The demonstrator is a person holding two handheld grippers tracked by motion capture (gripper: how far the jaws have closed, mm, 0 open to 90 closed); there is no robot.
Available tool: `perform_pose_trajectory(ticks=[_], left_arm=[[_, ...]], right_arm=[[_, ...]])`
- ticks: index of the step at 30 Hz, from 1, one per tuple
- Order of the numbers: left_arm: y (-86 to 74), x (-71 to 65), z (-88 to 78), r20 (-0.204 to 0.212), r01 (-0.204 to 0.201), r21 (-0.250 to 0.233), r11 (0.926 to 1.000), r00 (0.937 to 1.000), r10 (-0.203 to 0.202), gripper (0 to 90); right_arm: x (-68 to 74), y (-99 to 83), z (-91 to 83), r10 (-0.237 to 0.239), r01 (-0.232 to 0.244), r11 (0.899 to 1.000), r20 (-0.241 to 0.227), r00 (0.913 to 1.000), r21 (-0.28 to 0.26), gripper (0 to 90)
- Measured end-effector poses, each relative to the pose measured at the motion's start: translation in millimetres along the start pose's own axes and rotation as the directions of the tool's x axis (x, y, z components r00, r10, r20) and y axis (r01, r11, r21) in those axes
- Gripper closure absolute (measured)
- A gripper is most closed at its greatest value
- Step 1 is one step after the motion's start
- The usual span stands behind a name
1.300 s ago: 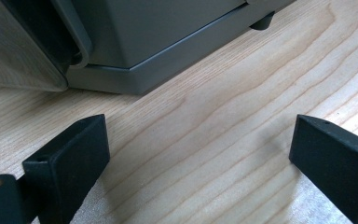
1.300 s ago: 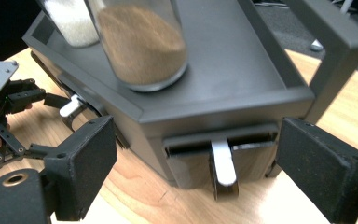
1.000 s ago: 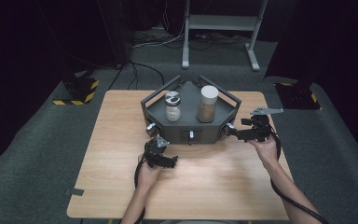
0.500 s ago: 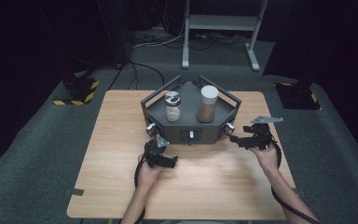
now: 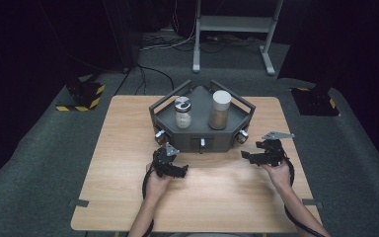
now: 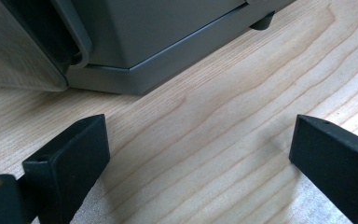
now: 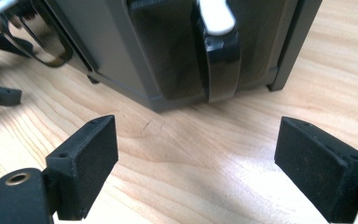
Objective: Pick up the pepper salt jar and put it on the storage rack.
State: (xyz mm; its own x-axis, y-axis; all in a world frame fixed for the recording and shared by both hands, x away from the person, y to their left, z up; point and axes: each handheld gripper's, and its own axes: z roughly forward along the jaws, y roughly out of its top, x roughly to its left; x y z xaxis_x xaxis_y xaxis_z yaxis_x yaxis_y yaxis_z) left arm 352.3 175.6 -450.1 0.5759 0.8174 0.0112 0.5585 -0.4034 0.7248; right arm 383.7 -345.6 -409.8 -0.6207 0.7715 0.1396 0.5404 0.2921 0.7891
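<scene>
On the tabletop point(image 5: 128, 148), you are holding both the left gripper point(image 5: 170, 159) and the right gripper point(image 5: 256, 155) wide open and empty near the grey tray point(image 5: 177, 127); line up squarely before closing.

Overhead light brightens the wooden table point(image 5: 128, 163) against dark, soft-focus surroundings, with glare patches on its grain.

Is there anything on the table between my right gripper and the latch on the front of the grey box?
Nothing visible does. The right gripper is open, facing the latch on the grey box, with only bare table between them.
</scene>
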Motion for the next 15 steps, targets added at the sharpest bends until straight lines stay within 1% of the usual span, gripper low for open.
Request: perform_pose_trajectory(ticks=[5, 8, 15], left_arm=[[-0.1, 0.0, 0.0, 0.000, 0.000, 0.000, 1.0000, 1.0000, 0.000, 4.8], [0.0, 0.0, 0.0, 0.000, 0.000, 0.000, 1.0000, 1.0000, 0.000, 4.8], [0.0, 0.0, 0.0, 0.000, 0.000, 0.000, 1.0000, 1.0000, 0.000, 4.8]], right_arm=[[3.9, -6.9, 7.3, -0.002, 0.002, 1.000, 0.005, 1.0000, 0.016, 12.8], [5.8, -9.4, 9.4, 0.003, -0.004, 1.000, 0.006, 1.0000, 0.017, 12.8], [11.6, -14.1, 15.4, -0.010, 0.010, 1.000, 0.015, 0.9998, 0.018, 12.9]])
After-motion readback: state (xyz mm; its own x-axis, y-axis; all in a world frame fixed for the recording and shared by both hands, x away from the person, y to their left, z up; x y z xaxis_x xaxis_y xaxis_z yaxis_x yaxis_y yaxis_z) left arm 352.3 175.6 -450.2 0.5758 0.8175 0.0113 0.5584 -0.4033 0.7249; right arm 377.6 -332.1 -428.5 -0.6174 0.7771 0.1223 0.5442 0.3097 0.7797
